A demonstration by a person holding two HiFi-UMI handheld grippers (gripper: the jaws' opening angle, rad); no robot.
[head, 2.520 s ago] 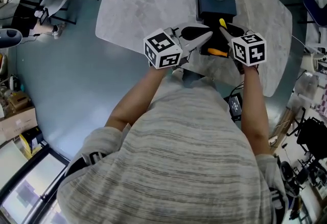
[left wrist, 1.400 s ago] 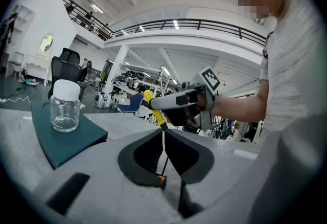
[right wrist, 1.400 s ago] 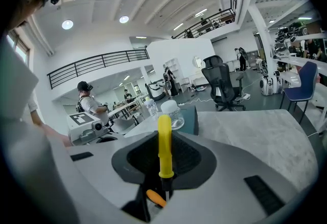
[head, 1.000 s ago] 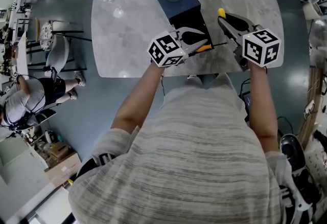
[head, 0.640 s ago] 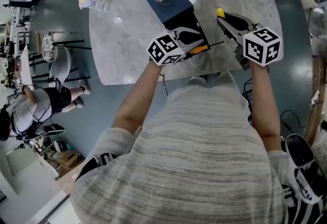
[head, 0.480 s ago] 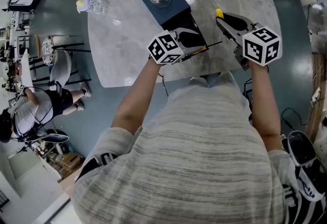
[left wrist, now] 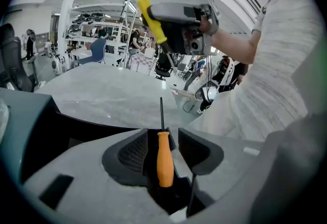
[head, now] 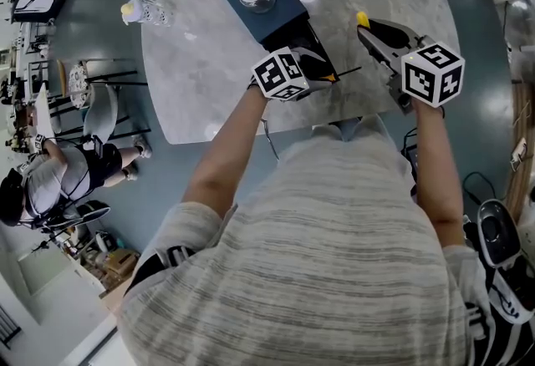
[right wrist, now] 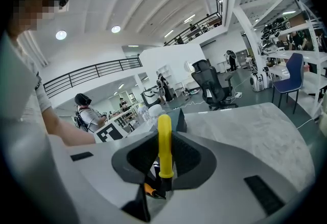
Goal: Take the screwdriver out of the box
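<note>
Left claw point(left wrist: 164, 133) has just been opening; the orange screwdriver point(left wrist: 164, 164) sits loose between its jaws, box point(head: 284, 12) at eleven o'clock. My right claw point(right wrist: 164, 138) squeezes a yellow screwdriver point(right wrist: 164, 154). Next, I think, I back away gently.

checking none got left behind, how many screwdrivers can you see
2. An orange screwdriver sits between the left gripper's jaws, which have just been opening; a yellow screwdriver is clamped in the right gripper. Others may hide in the box.
</note>
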